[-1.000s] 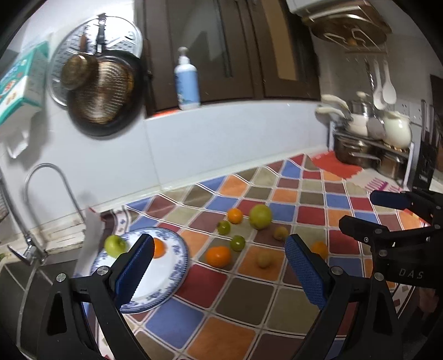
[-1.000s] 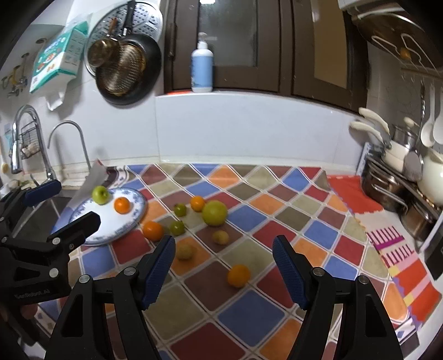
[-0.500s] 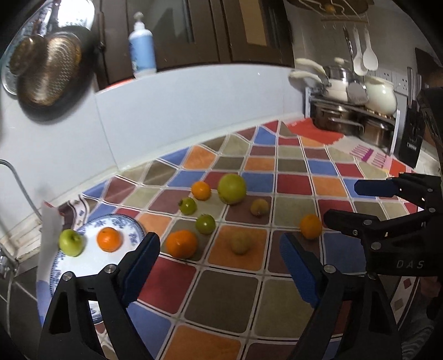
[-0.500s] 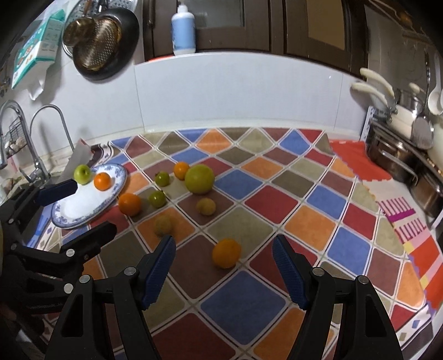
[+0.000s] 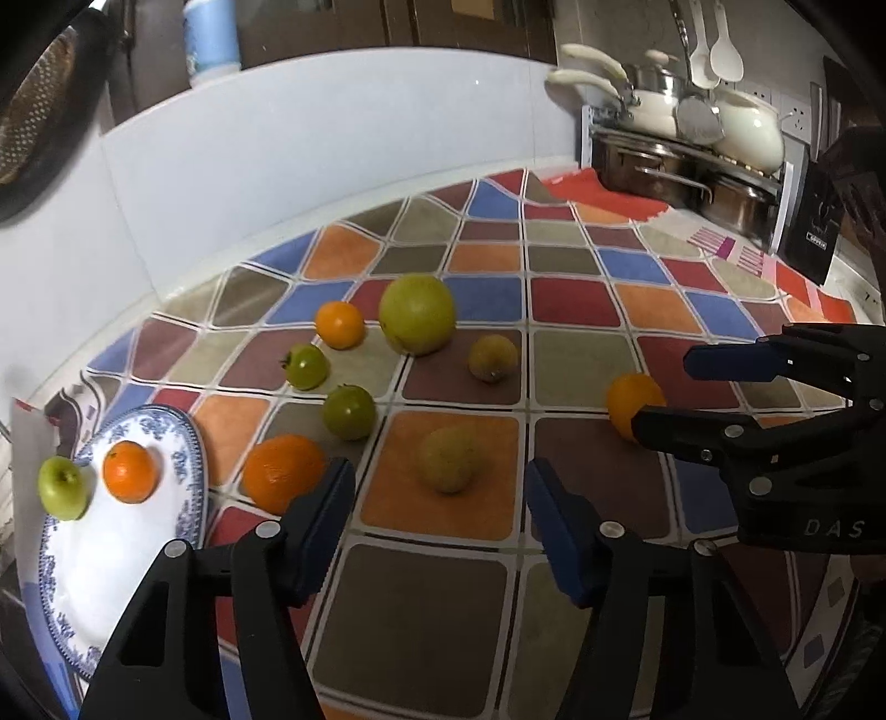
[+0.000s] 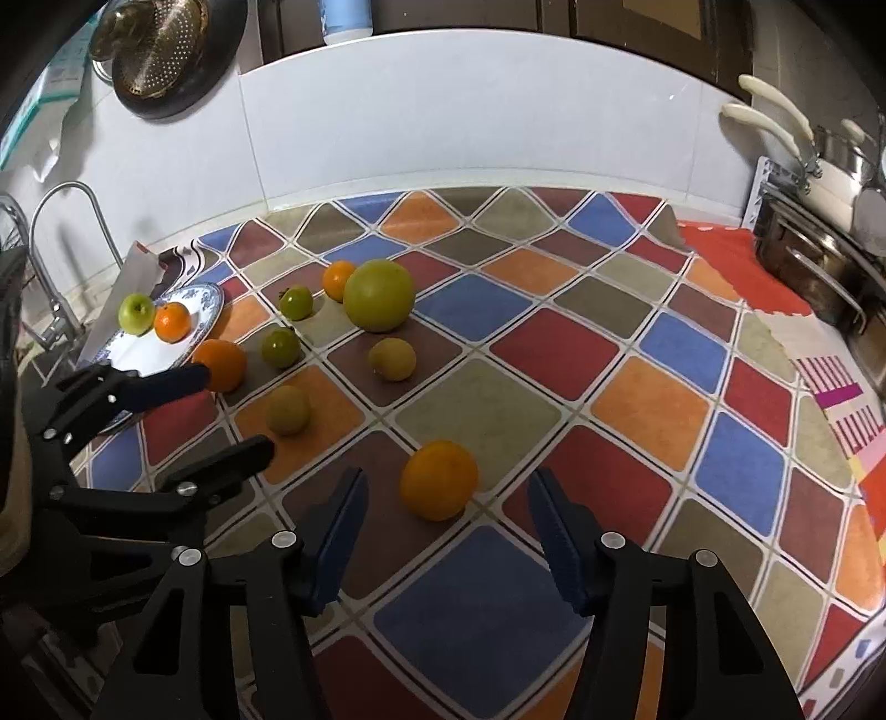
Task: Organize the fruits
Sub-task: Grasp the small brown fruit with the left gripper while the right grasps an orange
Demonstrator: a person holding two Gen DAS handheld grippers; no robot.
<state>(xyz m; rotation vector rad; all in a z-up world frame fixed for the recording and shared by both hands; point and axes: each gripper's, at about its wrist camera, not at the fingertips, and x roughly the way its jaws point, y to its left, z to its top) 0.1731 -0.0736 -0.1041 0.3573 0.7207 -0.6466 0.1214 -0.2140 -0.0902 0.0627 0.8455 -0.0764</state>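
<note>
Two grippers are in my view above a surface (image 6: 554, 343) covered by a checked cloth of red, blue, orange and olive squares. My left gripper (image 5: 437, 520) has just been narrowing its jaws; they stand apart, gripping nothing, with a yellowish fruit (image 5: 449, 459) lying ahead of the gap, untouched. My right gripper (image 6: 446, 523) has likewise just been narrowing; its jaws are apart and unloaded, and a lone orange (image 6: 439, 479) sits on the cloth just ahead of the gap, clear of both pads.

Open room: I see bare cloth to the right of the lone orange, running to the red mat (image 6: 736, 260) and the pot rack (image 5: 681, 166) at the far right. At the back, the surface ends against a white splashback (image 6: 470, 122). At the left, it ends at a sink with a curved faucet (image 6: 72, 221).

Fruit layout: a blue-rimmed plate (image 6: 207, 302) at the left edge carries a green apple (image 6: 136, 313) and a small orange (image 6: 172, 323), touching or nearly so. Just beside the plate rim lies a large orange (image 6: 221, 363). Further in I see two green tomatoes (image 6: 281, 347), another small orange (image 6: 338, 279) touching a big green-yellow citrus (image 6: 379, 296), and a second yellowish fruit (image 6: 392, 359), all loosely grouped with gaps between most.

Dark cabinets stand above the splashback; a colander (image 6: 160, 50) hangs on the wall.
</note>
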